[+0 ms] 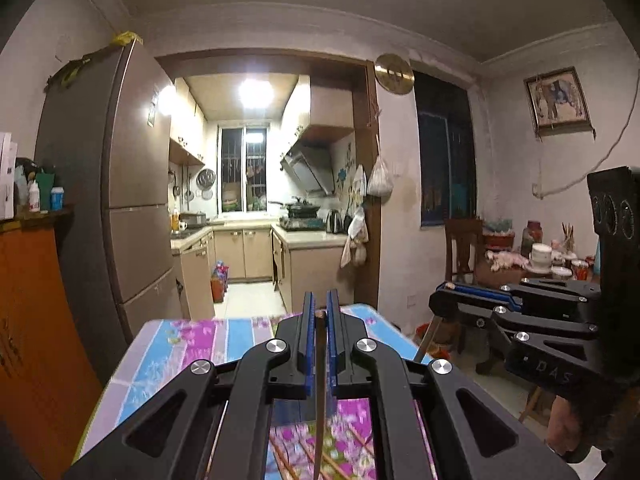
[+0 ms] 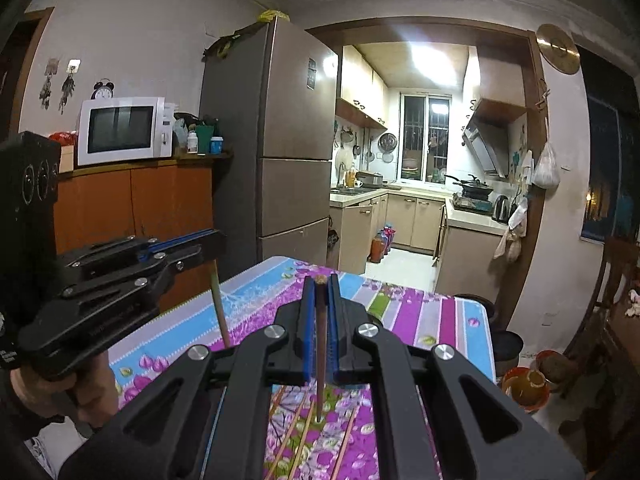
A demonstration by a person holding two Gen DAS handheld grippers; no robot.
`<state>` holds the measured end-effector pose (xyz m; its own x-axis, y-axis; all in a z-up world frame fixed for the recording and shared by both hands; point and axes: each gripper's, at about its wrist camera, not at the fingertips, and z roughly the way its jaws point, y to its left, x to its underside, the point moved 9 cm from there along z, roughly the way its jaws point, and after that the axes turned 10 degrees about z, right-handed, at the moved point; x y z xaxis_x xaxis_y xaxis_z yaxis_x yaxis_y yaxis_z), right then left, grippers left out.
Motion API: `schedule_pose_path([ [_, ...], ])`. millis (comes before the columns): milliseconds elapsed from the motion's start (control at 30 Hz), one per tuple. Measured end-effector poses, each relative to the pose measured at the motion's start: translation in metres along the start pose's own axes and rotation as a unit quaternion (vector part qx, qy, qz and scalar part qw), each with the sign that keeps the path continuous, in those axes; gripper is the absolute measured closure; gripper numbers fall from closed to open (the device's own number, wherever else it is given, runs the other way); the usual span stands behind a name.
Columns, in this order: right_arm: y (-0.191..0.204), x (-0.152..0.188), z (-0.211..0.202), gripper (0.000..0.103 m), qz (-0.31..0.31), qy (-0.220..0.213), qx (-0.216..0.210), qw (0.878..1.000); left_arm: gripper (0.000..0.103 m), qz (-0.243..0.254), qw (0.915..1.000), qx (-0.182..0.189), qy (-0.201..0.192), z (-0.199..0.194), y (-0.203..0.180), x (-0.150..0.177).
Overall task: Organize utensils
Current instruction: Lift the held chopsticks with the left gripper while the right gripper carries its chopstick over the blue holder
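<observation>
— Wooden, that is what can be made out between the blue pads of the left gripper (image 1: pixel 320 312) in the left wrist view: a single chopstick (image 1: pixel 320 408) is clamped there, hanging down over the table (image 1: pixel 192 344).

— And the jaws?

— They are seen drawn tight on the stick, with no gap left beside it. The stick's top end is held just at the fingertips, and its lower end runs down out of the bottom of the picture. Below it, more chopsticks (image 1: pixel 344 446) are glimpsed lying on the flowered tablecloth, though they are blurred.

— Is the other tool seen from there?

— At the right edge, yes: the right gripper (image 1: pixel 444 292) is held level, and a second chopstick (image 1: pixel 428 338) is seen hanging from its tip, slanted downward.

— What is shown in the right wrist view?

— The right gripper (image 2: pixel 320 284) is likewise clenched on a brown chopstick (image 2: pixel 320 360), which is pinched between the blue pads and points down toward the cloth. Beneath it, loose chopsticks (image 2: pixel 296 436) are laid on the table (image 2: pixel 440 316), side by side.

— And the left tool?

— The left gripper (image 2: pixel 216 240) is seen at the left, gripped by a hand (image 2: pixel 80 392), with its chopstick (image 2: pixel 220 304) hanging down at a slant over the table's near corner. A fridge (image 2: pixel 280 140) and the lit kitchen are seen behind.
</observation>
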<state>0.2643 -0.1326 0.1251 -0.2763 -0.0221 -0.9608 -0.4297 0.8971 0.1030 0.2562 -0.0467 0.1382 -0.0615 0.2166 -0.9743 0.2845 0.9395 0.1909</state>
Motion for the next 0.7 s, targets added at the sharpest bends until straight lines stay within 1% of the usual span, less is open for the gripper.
schedule_pose_path([
  [67, -0.003, -0.014, 0.004, 0.098, 0.000, 0.003, 0.002, 1.000, 0.096, -0.003, 0.9999, -0.001, -0.010, 0.006, 0.007, -0.020],
  [233, -0.013, -0.062, 0.026, 0.098, 0.010, 0.012, 0.004, 1.000, 0.096, 0.003, 0.9992, -0.009, -0.039, 0.028, 0.025, -0.075],
  [333, -0.017, -0.085, 0.041, 0.098, 0.011, 0.014, 0.009, 1.000, 0.096, -0.006, 0.9989, -0.011, -0.045, 0.045, 0.037, -0.097],
  [433, -0.024, -0.101, 0.058, 0.098, 0.006, 0.013, 0.020, 1.000, 0.096, -0.016, 0.9988, -0.011, -0.045, 0.064, 0.050, -0.107],
  [533, -0.034, -0.110, 0.079, 0.098, 0.013, 0.015, 0.028, 0.999, 0.096, -0.027, 0.9988, -0.011, -0.039, 0.089, 0.062, -0.108],
  [600, -0.041, -0.110, 0.093, 0.098, 0.024, 0.019, 0.028, 0.999, 0.096, -0.031, 0.9990, -0.011, -0.032, 0.102, 0.068, -0.100],
  [700, -0.048, -0.101, 0.114, 0.098, 0.033, 0.035, 0.028, 0.998, 0.096, -0.036, 0.9992, -0.008, -0.014, 0.127, 0.073, -0.083],
])
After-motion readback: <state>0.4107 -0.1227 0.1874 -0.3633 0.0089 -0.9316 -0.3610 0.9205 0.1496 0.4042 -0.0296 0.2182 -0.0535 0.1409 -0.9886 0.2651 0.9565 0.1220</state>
